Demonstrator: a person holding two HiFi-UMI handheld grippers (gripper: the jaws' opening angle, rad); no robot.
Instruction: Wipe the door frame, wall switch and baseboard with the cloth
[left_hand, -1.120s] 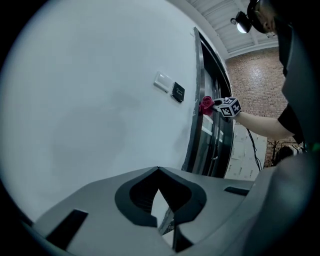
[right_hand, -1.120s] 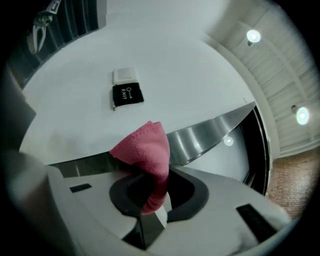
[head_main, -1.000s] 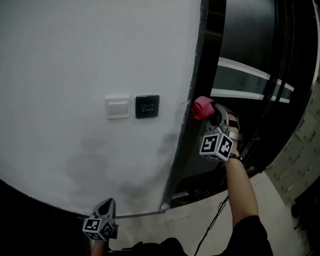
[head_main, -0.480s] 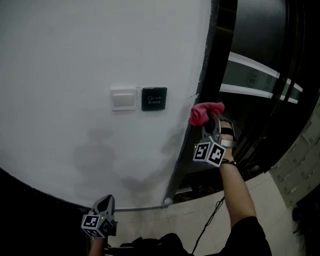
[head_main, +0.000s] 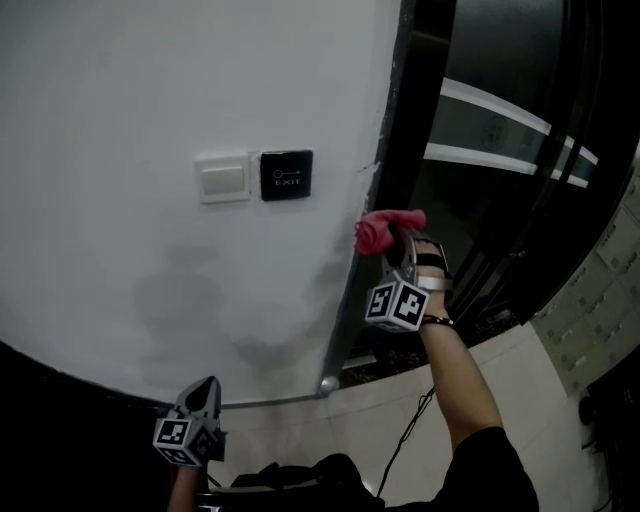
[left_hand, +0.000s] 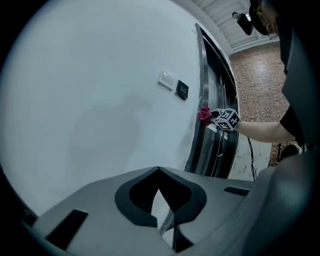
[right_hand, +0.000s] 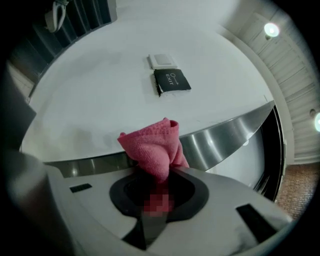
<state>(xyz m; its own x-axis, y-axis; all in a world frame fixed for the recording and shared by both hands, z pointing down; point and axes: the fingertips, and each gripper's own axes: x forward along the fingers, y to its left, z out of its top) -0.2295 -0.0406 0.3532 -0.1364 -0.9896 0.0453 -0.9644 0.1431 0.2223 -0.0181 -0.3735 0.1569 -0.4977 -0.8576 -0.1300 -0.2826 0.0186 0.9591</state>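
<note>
A pink cloth (head_main: 385, 228) is bunched in my right gripper (head_main: 400, 243), which is shut on it. The cloth presses on the metal door frame edge (head_main: 362, 235), below and right of the switches. In the right gripper view the cloth (right_hand: 155, 148) sticks out of the right gripper (right_hand: 164, 174) against the shiny door frame (right_hand: 227, 134). A white wall switch (head_main: 222, 180) and a black exit button (head_main: 286, 175) sit side by side on the white wall. My left gripper (head_main: 205, 392) hangs low near the dark baseboard (head_main: 70, 385), shut and holding nothing.
Right of the frame stands a dark glass door (head_main: 500, 130) with a pale band across it. Pale floor tiles (head_main: 560, 420) lie below, and a black cable (head_main: 415, 430) trails under my right arm. In the left gripper view a brick wall (left_hand: 260, 80) shows far off.
My right gripper has slid the cloth down the door frame edge, from level with the switches to below them. The left gripper has stayed low by the baseboard.
</note>
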